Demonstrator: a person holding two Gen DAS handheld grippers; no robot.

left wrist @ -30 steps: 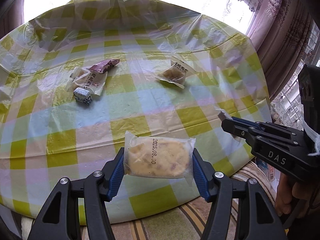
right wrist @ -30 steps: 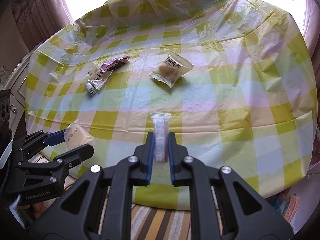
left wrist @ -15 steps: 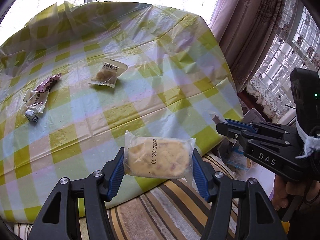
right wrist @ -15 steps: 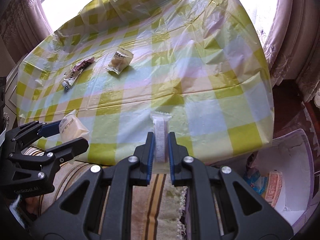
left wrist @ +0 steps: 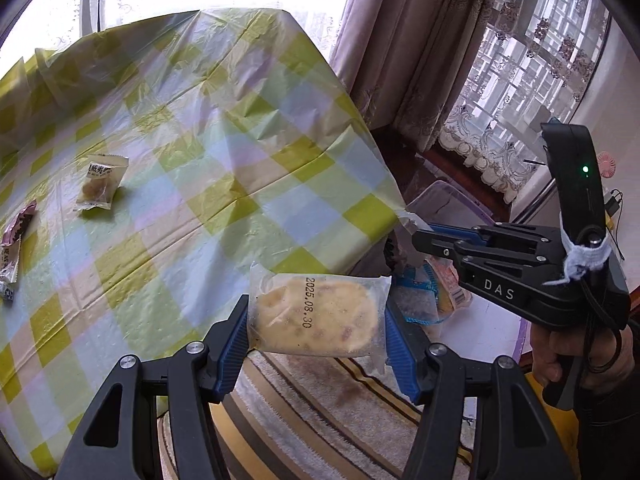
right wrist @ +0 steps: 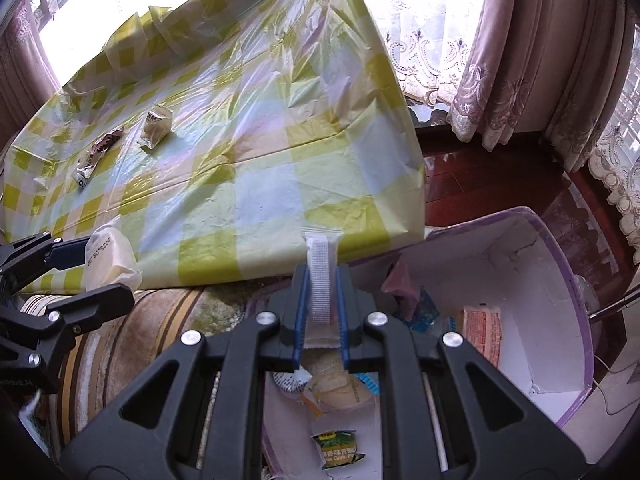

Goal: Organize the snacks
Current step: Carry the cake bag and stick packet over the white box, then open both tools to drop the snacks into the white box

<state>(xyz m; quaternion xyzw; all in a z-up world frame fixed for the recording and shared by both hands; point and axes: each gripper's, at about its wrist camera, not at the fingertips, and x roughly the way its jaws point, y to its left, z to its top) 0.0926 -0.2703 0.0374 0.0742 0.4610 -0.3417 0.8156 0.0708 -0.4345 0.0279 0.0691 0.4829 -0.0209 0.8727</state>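
Observation:
My left gripper [left wrist: 316, 309] is shut on a clear-wrapped yellow cake [left wrist: 312, 320] stamped with a date, held past the table's front edge. The right wrist view shows that same cake [right wrist: 110, 256] at the lower left. My right gripper [right wrist: 322, 280] is shut on a thin white packet [right wrist: 322, 246], held edge-on above a white bin [right wrist: 540, 280] with a purple rim. Several wrapped snacks lie in the bin. On the checked tablecloth [left wrist: 208, 152] lie a clear-wrapped pastry [left wrist: 100, 184], a maroon wrapper [left wrist: 20, 222] and a white wrapper [left wrist: 8, 264].
A striped cushion or rug [left wrist: 320, 408] lies below both grippers, between the table and the bin. Heavy curtains [left wrist: 400, 60] hang to the right behind the table. A hand [left wrist: 560, 360] grips the right tool's handle.
Both grippers have swung right, off the table's front edge toward the bin, each still shut on its packet. The bin has come into view and the table snacks have slid left.

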